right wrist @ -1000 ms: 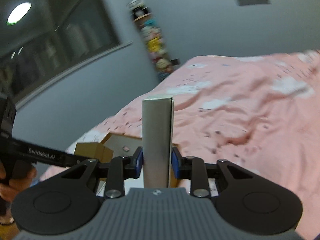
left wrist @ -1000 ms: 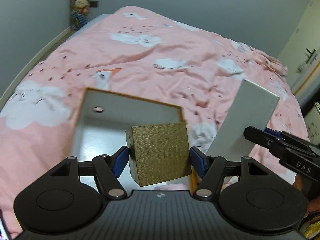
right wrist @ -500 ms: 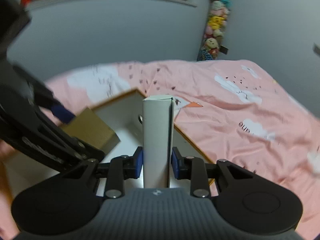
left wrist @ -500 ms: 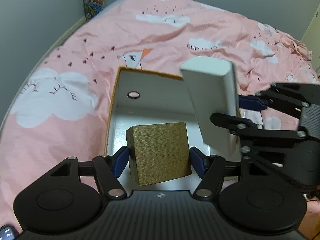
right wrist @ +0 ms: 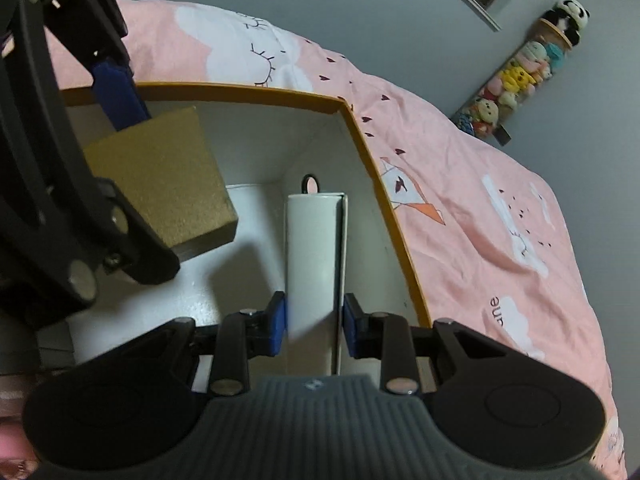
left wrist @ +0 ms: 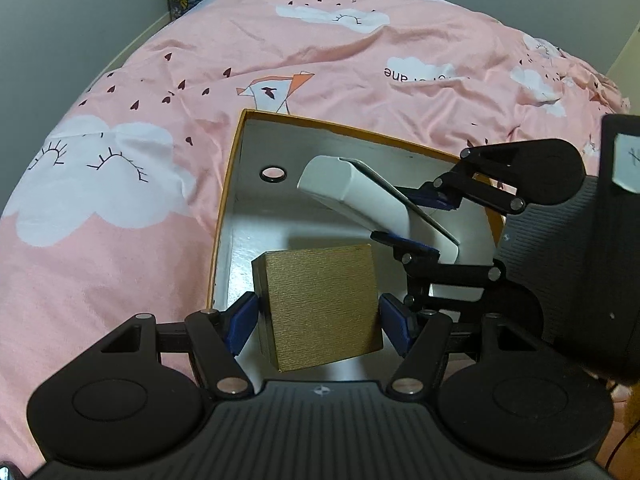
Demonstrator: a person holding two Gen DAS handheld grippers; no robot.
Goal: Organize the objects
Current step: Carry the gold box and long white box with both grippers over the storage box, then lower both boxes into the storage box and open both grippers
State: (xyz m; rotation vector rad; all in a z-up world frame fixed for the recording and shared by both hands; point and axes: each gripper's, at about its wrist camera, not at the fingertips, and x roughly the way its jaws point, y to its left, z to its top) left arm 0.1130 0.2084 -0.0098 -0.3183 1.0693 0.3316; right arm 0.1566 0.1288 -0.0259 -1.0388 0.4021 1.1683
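My left gripper (left wrist: 318, 318) is shut on a gold textured box (left wrist: 320, 304) and holds it over the near end of an open orange-rimmed storage box (left wrist: 224, 200) with a white inside. My right gripper (right wrist: 314, 324) is shut on a flat white box (right wrist: 314, 248), lowered inside the storage box (right wrist: 372, 160) near its far wall with the round finger hole (right wrist: 310, 184). In the left wrist view the white box (left wrist: 360, 196) and right gripper (left wrist: 424, 220) reach in from the right. The gold box (right wrist: 160, 180) shows at left in the right wrist view.
The storage box lies on a bed with a pink cloud-print cover (left wrist: 120, 160). Grey walls stand behind, with a hanging column of plush toys (right wrist: 520, 76) in the corner. The bed's edge runs along the left wall (left wrist: 132, 44).
My right gripper has swung the white box down from above the bed into the storage box. My left gripper has moved forward over the box, still holding the gold box.
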